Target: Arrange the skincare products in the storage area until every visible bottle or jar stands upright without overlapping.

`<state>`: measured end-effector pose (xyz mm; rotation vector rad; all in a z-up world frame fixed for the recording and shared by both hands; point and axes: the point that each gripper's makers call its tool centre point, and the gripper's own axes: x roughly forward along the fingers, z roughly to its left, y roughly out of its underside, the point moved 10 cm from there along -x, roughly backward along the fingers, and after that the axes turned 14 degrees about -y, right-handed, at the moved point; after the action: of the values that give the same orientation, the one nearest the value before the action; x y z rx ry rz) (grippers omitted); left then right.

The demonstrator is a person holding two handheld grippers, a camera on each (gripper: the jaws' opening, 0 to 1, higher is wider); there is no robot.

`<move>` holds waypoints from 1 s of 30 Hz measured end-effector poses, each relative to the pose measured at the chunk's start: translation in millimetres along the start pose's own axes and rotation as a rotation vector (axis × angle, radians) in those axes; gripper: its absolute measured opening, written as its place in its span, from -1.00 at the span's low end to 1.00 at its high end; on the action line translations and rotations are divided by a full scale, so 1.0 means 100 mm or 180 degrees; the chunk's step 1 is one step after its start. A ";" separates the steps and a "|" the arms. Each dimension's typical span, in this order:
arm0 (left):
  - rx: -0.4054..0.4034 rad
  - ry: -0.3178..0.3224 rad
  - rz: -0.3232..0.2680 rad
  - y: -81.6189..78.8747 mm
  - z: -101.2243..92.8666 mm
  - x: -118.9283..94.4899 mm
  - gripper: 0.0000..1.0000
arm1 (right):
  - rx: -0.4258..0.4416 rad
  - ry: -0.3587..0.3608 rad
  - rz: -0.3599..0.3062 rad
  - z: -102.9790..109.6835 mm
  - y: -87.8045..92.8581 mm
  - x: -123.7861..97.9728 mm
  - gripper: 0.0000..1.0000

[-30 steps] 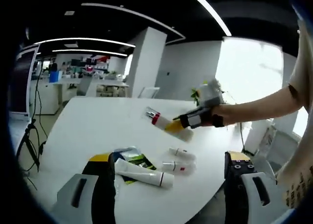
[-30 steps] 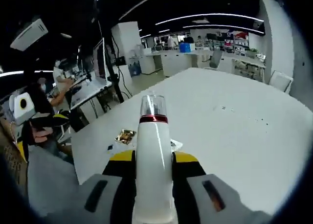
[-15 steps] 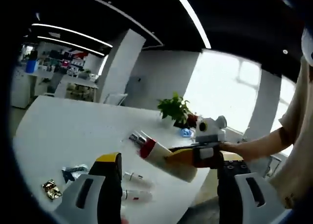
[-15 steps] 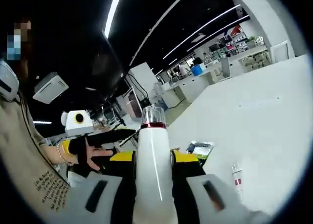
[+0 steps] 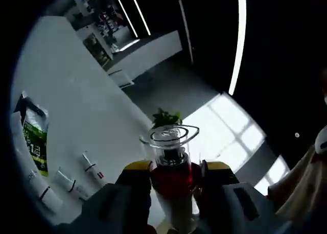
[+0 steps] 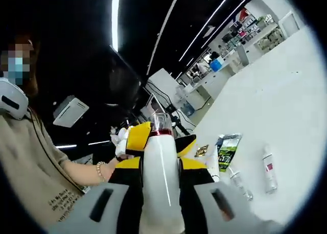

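A white bottle (image 6: 161, 185) with a red collar and a clear cap lies gripped along its body in my right gripper (image 6: 161, 165). My left gripper (image 5: 177, 168) has its yellow-tipped jaws pressed on either side of the same bottle's red collar, just below the clear cap (image 5: 173, 138). In the right gripper view the left gripper (image 6: 162, 140) meets the bottle's top end, held by a person's hand (image 6: 108, 167). The bottle hangs in the air above the white table (image 6: 286, 91). Three small tubes (image 5: 92, 167) lie flat on the table, beside a green sachet (image 5: 36, 142).
A green sachet (image 6: 227, 149), a small gold packet (image 6: 203, 150) and two lying tubes (image 6: 269, 170) sit near the table edge. A potted plant (image 5: 164, 117) stands at the far end. The person's body is close on the left of the right gripper view.
Both hands tilted upward. The left gripper went from open and apart to closed on the collar end of the bottle that the right gripper keeps holding.
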<state>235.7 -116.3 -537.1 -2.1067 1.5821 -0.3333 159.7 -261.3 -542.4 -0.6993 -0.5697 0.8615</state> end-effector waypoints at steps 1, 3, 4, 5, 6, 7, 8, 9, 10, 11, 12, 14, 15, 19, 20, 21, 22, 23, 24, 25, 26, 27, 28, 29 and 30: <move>0.0090 -0.0072 -0.0035 0.00 -0.02 0.02 -0.30 | -0.0007 -0.0022 0.0010 -0.01 -0.01 -0.01 -0.50; 0.0112 -0.0162 0.0058 0.00 -0.04 0.05 -0.31 | -0.0002 -0.0065 0.0059 -0.03 -0.03 -0.04 -0.49; 0.0144 -0.0179 0.0089 0.00 -0.07 0.05 -0.32 | -0.0025 -0.0079 0.0108 -0.02 -0.04 -0.05 -0.49; 0.0237 -0.0194 0.0110 0.01 -0.09 0.07 -0.32 | -0.0072 -0.0073 0.0201 -0.01 -0.05 -0.06 -0.48; 0.0393 -0.0256 0.0147 0.00 -0.12 0.09 -0.33 | -0.0133 -0.0058 0.0295 -0.01 -0.05 -0.08 -0.48; 0.0512 -0.0300 0.0188 0.02 -0.15 0.11 -0.33 | -0.0246 -0.0046 0.0406 0.00 -0.06 -0.09 -0.48; 0.0742 -0.0363 0.0233 0.03 -0.20 0.15 -0.33 | -0.0323 -0.0002 0.0521 0.01 -0.06 -0.10 -0.47; 0.0903 -0.0409 0.0285 0.05 -0.24 0.19 -0.34 | -0.0473 0.0062 0.0689 0.03 -0.06 -0.11 -0.47; 0.1041 -0.0449 0.0327 0.06 -0.28 0.21 -0.34 | -0.0625 0.0102 0.0805 0.04 -0.06 -0.12 -0.47; 0.1267 -0.0497 0.0349 0.09 -0.33 0.27 -0.34 | -0.0786 0.0188 0.0933 0.05 -0.06 -0.14 -0.47; 0.1430 -0.0540 0.0364 0.11 -0.36 0.30 -0.34 | -0.0877 0.0251 0.1009 0.05 -0.06 -0.16 -0.47; 0.1715 -0.0620 0.0370 0.18 -0.42 0.36 -0.34 | -0.1029 0.0404 0.1057 0.07 -0.06 -0.22 -0.46; 0.1767 -0.0651 0.0339 0.21 -0.44 0.39 -0.34 | -0.1110 0.0455 0.1050 0.05 -0.07 -0.27 -0.46; 0.2088 -0.0797 0.0290 0.40 -0.49 0.49 -0.34 | -0.1573 0.0759 0.1232 0.03 -0.02 -0.46 -0.43; 0.2175 -0.0862 0.0267 0.48 -0.48 0.52 -0.34 | -0.1680 0.0846 0.1287 0.02 0.02 -0.52 -0.42; 0.2217 -0.0903 0.0242 0.53 -0.48 0.54 -0.34 | -0.1738 0.0910 0.1280 0.01 0.05 -0.55 -0.42; 0.2301 -0.0921 0.0234 0.57 -0.47 0.56 -0.34 | -0.1874 0.0982 0.1276 -0.02 0.10 -0.61 -0.42; 0.2331 -0.0945 0.0232 0.61 -0.45 0.58 -0.34 | -0.1930 0.1018 0.1262 -0.04 0.14 -0.65 -0.42; 0.2319 -0.0998 0.0191 0.67 -0.42 0.62 -0.35 | -0.1953 0.1045 0.1227 -0.07 0.17 -0.69 -0.42; 0.2316 -0.1024 0.0159 0.71 -0.40 0.64 -0.35 | -0.1957 0.1059 0.1201 -0.10 0.21 -0.73 -0.42; 0.2390 -0.1052 0.0154 0.76 -0.36 0.67 -0.36 | -0.2049 0.1081 0.1227 -0.16 0.26 -0.77 -0.42; 0.2466 -0.1074 0.0193 0.79 -0.33 0.69 -0.36 | -0.2064 0.1121 0.1269 -0.18 0.29 -0.79 -0.42; 0.2576 -0.1128 0.0224 0.83 -0.29 0.71 -0.36 | -0.2104 0.1195 0.1352 -0.23 0.32 -0.82 -0.42; 0.2572 -0.1132 0.0208 0.86 -0.27 0.72 -0.36 | -0.2098 0.1202 0.1352 -0.25 0.34 -0.82 -0.42; 0.2647 -0.1150 0.0202 0.88 -0.24 0.74 -0.37 | -0.2130 0.1214 0.1367 -0.28 0.36 -0.84 -0.42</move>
<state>173.6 -211.1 -568.9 -1.3713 1.0358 -0.4581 117.3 -323.4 -601.8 -1.6013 -0.3581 0.8988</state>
